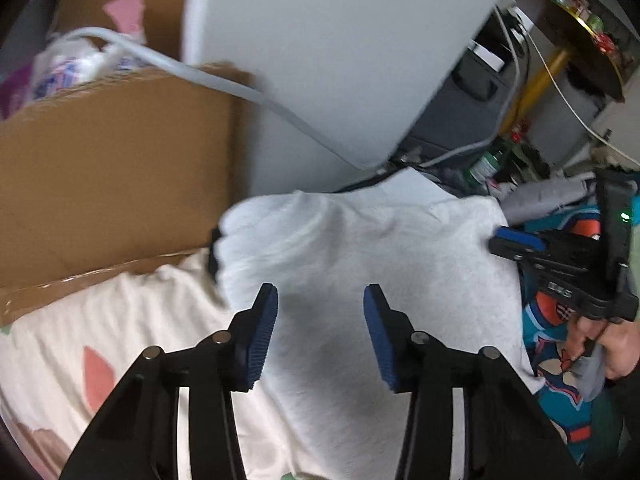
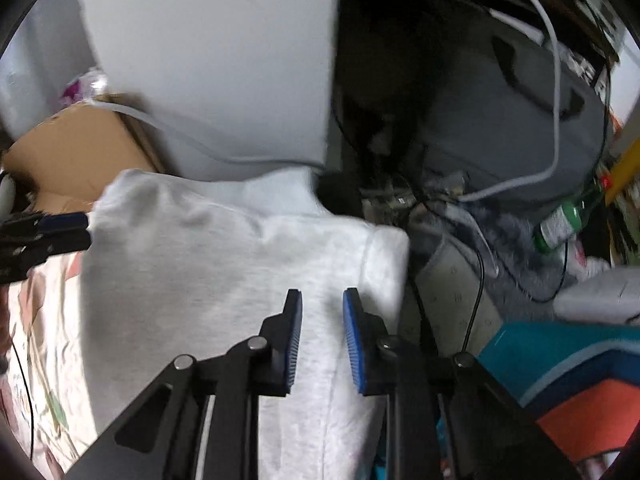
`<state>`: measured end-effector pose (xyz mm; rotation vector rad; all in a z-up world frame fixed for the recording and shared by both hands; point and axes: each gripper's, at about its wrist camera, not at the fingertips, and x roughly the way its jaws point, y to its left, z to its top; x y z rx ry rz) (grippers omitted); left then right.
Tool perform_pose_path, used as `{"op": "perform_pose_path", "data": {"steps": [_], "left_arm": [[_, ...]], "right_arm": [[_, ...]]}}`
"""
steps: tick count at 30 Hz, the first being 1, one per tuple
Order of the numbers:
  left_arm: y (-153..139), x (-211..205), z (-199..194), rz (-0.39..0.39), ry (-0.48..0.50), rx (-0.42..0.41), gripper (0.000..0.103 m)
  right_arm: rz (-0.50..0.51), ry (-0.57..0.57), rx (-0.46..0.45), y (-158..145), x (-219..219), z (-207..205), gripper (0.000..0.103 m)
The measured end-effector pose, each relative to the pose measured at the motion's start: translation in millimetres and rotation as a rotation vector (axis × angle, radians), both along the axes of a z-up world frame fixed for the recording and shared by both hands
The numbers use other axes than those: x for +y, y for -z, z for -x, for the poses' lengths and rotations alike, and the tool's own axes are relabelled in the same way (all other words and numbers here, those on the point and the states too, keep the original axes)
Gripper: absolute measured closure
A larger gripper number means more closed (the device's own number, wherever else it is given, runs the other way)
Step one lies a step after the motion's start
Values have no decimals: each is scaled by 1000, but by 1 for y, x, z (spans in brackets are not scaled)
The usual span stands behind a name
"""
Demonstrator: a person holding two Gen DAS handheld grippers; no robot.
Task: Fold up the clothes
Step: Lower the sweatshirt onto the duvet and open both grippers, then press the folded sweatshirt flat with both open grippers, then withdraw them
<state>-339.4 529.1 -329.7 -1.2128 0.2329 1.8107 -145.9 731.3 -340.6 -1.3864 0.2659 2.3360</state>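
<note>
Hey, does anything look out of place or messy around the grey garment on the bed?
Yes. A green bottle lies tipped on its side among tangled cables beside the grey garment, which itself is rumpled along its far edge, not flat.

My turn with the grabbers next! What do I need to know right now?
Left gripper: open above the pale grey garment, holding nothing.
Right gripper: jaws narrow but apart, over the garment's right edge, nothing pinched.
The garment lies on the flowery sheet, beside the cardboard box. A teal and orange cloth lies to its right.
Done: it looks at least partly folded.
Left: finish the folds, then other clothes.
</note>
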Motion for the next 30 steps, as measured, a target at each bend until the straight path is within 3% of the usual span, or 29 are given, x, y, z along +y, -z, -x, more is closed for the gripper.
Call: {"op": "perform_pose_path", "data": {"steps": [4, 11, 19, 25, 30], "left_arm": [[9, 16, 1, 52, 35, 52, 58], [30, 52, 18, 180, 31, 55, 58], [9, 38, 9, 136, 37, 83, 58], [-5, 11, -5, 56, -3, 11, 58], [-5, -5, -32, 24, 18, -33, 58]], "right_arm": [[11, 54, -35, 21, 14, 1, 83], [10, 72, -71, 42, 26, 15, 83], [9, 75, -24, 30, 19, 8, 83], [54, 52, 47, 12, 0, -6, 81], [94, 13, 84, 4, -24, -26, 79]]}}
